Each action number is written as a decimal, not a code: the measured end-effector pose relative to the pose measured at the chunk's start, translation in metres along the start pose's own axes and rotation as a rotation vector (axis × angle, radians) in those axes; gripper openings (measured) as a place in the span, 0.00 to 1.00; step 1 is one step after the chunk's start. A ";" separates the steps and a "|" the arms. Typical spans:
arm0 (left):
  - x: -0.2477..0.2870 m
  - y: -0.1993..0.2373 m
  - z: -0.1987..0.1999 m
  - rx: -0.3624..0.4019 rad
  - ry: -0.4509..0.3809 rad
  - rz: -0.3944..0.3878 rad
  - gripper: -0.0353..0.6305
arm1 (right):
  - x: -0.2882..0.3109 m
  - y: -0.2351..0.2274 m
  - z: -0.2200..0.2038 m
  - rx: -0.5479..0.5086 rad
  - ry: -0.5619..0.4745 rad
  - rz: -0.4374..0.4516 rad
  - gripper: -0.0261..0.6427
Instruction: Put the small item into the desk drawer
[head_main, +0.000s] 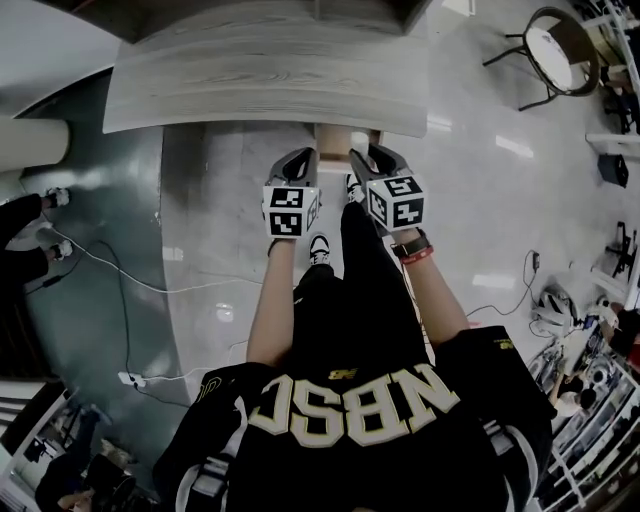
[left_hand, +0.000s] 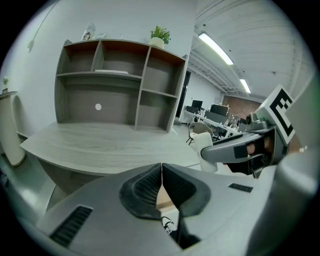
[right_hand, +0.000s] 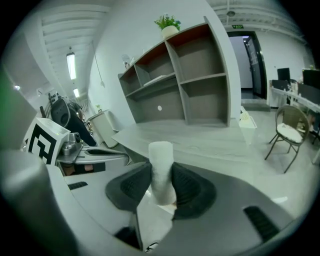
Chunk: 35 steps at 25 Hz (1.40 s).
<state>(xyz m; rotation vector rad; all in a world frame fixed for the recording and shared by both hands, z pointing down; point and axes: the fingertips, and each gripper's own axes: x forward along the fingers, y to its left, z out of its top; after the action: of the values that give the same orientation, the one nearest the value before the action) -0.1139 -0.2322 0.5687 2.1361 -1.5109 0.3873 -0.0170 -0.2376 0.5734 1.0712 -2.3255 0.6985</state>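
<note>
A small white cylinder (right_hand: 161, 167) stands upright between the dark pads of my right gripper (right_hand: 161, 189), which is shut on it. From the left gripper view the same white cylinder (left_hand: 208, 150) juts from the right gripper toward the desk. My left gripper (left_hand: 161, 186) is shut, pads touching, nothing between them. In the head view both grippers, left (head_main: 300, 160) and right (head_main: 377, 157), hover side by side just before the front edge of the pale wooden desk (head_main: 260, 70). A tan wooden piece (head_main: 335, 140) shows under that edge between them; I cannot tell whether it is the drawer.
A grey shelf unit (left_hand: 120, 85) with a potted plant (left_hand: 160, 36) stands on the desk's far side. A folding chair (head_main: 555, 50) stands at the right. Cables (head_main: 120, 270) and a power strip (head_main: 135, 380) lie on the floor at the left. Cluttered racks (head_main: 590, 370) fill the right edge.
</note>
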 end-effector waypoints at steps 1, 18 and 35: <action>0.002 0.002 -0.005 0.006 0.011 0.001 0.08 | 0.005 -0.001 -0.005 -0.006 0.013 0.003 0.24; 0.024 0.023 -0.062 -0.040 0.108 0.015 0.07 | 0.084 -0.011 -0.093 -0.171 0.245 0.093 0.24; 0.049 0.050 -0.108 -0.110 0.165 0.042 0.07 | 0.169 -0.049 -0.140 -0.536 0.404 0.132 0.24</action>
<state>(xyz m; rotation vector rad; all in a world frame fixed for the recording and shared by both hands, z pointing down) -0.1384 -0.2260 0.6946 1.9411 -1.4515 0.4719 -0.0460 -0.2698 0.7945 0.4868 -2.0616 0.2686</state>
